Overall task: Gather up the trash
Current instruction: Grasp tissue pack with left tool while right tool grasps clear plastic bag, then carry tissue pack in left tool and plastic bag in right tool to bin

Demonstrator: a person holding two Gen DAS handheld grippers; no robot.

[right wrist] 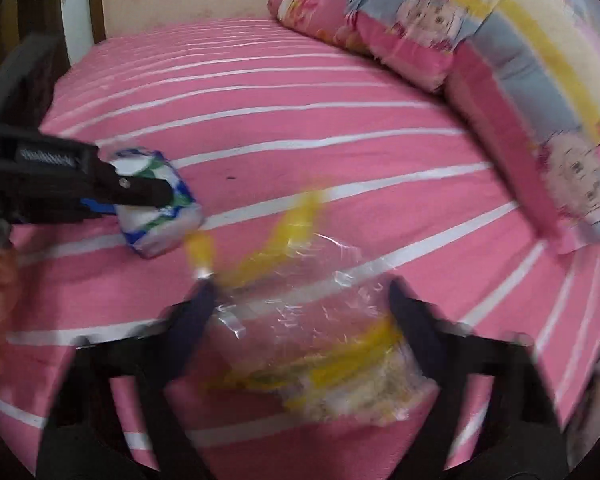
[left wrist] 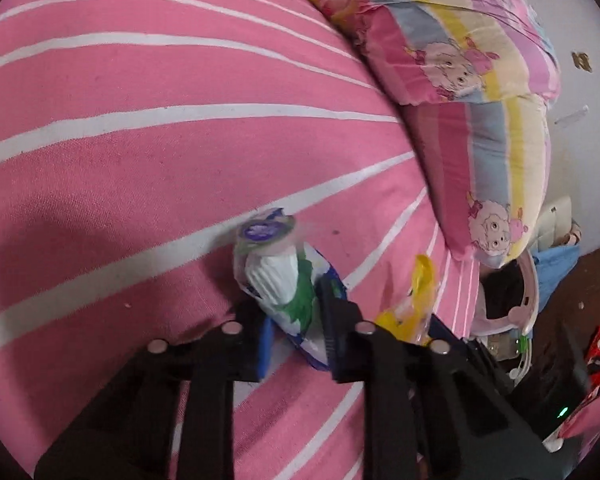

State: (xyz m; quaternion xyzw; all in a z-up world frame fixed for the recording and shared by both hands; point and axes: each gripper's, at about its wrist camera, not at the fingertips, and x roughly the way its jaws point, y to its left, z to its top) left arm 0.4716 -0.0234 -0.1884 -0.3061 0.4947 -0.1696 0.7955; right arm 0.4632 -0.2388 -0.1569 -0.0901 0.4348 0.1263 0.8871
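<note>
Trash lies in two pieces on the pink bed sheet (left wrist: 140,152) with white stripes. One piece is a white, green and blue wrapper (left wrist: 288,284), crumpled, with a round lid-like end that carries a purple label. In the left wrist view its long axis runs from the gripper away toward the far side of the bed, and the round end points away and slightly up. The left gripper (left wrist: 296,332) is clenched on this wrapper: both pads press on its near half, one on each side. In the right wrist view the same wrapper (right wrist: 156,204) sits at the left, held by the dark fingers that come in from the left edge. The second piece is a clear plastic bag with yellow print (right wrist: 320,332), lying on the sheet near the front edge of the bed. Its long axis goes roughly from the lower right to the upper left, and a thin yellow end points up and left. The right gripper (right wrist: 300,308) stands around this bag, with one finger at each side; the picture is blurred there, so I cannot tell if the pads already press on it. Cartoon-print pillows (left wrist: 472,80) are piled at the right side of the bed, well apart from both pieces.
</note>
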